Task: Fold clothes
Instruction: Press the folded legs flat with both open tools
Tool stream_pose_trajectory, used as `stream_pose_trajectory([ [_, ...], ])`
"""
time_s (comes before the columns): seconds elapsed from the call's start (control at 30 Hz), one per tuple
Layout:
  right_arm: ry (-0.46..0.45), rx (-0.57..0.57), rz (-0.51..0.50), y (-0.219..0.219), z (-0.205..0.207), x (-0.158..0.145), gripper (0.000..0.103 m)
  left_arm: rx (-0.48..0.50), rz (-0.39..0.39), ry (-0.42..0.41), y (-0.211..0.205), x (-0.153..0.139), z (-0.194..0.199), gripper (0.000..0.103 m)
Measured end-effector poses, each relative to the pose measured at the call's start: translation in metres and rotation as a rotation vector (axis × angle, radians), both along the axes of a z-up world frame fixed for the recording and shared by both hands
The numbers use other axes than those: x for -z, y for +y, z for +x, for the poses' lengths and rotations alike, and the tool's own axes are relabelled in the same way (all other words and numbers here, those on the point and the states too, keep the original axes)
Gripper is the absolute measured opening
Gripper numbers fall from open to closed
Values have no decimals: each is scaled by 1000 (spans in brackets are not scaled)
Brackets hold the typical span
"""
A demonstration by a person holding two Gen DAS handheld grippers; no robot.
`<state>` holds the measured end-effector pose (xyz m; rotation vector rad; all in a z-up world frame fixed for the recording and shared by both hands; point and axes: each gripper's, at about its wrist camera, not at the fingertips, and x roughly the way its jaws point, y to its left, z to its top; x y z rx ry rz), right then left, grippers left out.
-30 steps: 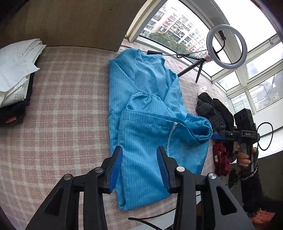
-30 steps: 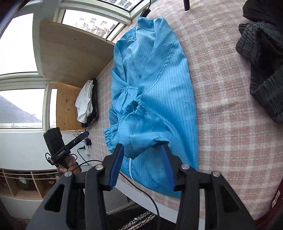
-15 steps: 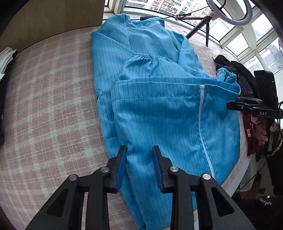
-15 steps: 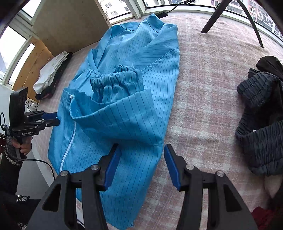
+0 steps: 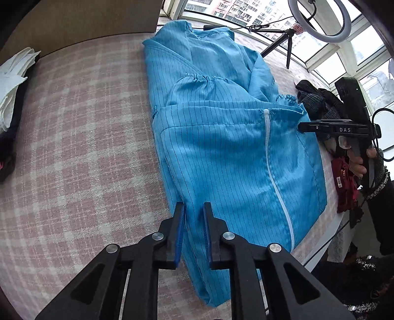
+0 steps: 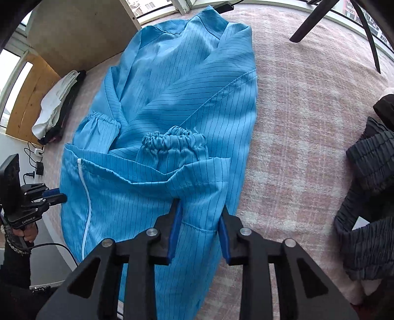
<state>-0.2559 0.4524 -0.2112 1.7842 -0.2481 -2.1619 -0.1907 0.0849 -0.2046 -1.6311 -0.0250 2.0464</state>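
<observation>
Blue pinstriped fabric of a work coat lies spread lengthwise on a pink-checked bed cover, collar toward the windows, hem folded up over the body so the white zipper runs across the top layer; both elastic cuffs are tucked inward, one gathered cuff sitting just above the folded edge. The left hand-held gripper is over the near left edge of the coat, its blue-padded fingers parted only narrowly with a ridge of cloth between them; whether the pads actually pinch it, I cannot tell. The right hand-held gripper stands about half open at the folded hem's right corner, cloth draped between its fingers and touching both pads, not yet clamped. In the left wrist view the right hand-held gripper appears from the side, held by a hand at the coat's right edge. Dark ribbed clothes lie well apart to the right, a white and black stack of folded clothes to the far left, and a ring light stands by the window.
</observation>
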Motion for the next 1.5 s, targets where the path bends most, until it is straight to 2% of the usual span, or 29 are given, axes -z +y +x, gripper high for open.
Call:
stream_pose_trajectory([
  [0.03, 32, 1, -18, 5, 5, -9, 36, 1, -10, 32, 0, -9, 0, 15],
  [0.07, 65, 1, -35, 10, 9, -18, 45, 11, -20, 65, 3, -20, 0, 18],
  [0.1, 97, 2, -53, 14, 14, -27, 51, 34, -19, 93, 9, -31, -2, 26],
  [0.17, 150, 8, -88, 24, 22, -41, 56, 96, 1, 138, 29, -49, -11, 31],
  [0.27, 149, 32, -101, 26, 16, -34, 56, 212, 40, 175, 82, -64, -33, 35],
  [0.37, 133, 25, -100, 9, 7, -17, 56, 322, 72, 152, 133, -59, -53, 36],
  [0.43, 122, -2, -127, 0, 3, -6, 49, 393, 77, 129, 162, -48, -65, 41],
  [0.47, 117, -28, -150, -5, 5, -4, 28, 425, 74, 115, 175, -42, -70, 41],
  [0.5, 126, -52, -155, -9, 7, -4, 18, 439, 57, 101, 182, -34, -72, 41],
  [0.57, 173, -96, -139, -14, 10, -8, 18, 441, 15, 88, 187, -16, -79, 41],
  [0.6, 186, -105, -123, -14, 10, -8, 18, 433, 0, 79, 186, -9, -82, 41],
  [0.67, 151, -83, -37, -9, 0, 3, 21, 374, -1, 53, 169, -3, -89, 39],
  [0.73, 123, -44, -11, 2, -6, 5, 25, 314, 2, 40, 148, -1, -93, 38],
  [0.8, 158, 3, -23, 15, -2, -7, 27, 261, 27, 97, 114, -19, -85, 38],
  [0.87, 232, 28, -55, 21, 8, -25, 29, 221, 52, 115, 81, -31, -72, 38],
  [0.97, 286, -10, -151, 5, 18, -38, 38, 175, 131, 47, 50, -20, -53, 38],
  [1.0, 276, -38, -153, -7, 18, -34, 41, 165, 129, 32, 48, -12, -49, 38],
  [1.1, 201, -97, -70, -43, 11, -7, 44, 124, 86, -5, 44, 21, -44, 38],
  [1.13, 157, -106, -27, -50, 8, 6, 44, 111, 84, 1, 39, 18, -39, 38],
  [1.2, 99, -93, 27, -52, 9, 18, 42, 85, 81, 13, 29, 13, -27, 27],
  [1.23, 94, -80, 42, -50, 13, 15, 42, 73, 80, 19, 23, 11, -21, 27],
  [1.33, 169, -48, 64, -41, 45, -21, 44, 35, 75, 38, 8, 4, -4, 34],
  [1.4, 192, -5, 40, -31, 74, -39, 44, 16, 76, 47, -2, 0, 9, 41],
  [1.47, 202, 43, -35, -24, 103, -47, 44, 31, 94, 38, -8, -1, 28, 41],
  [1.5, 200, 56, -41, -27, 113, -44, 44, 33, 92, 36, -6, 2, 31, 41],
])
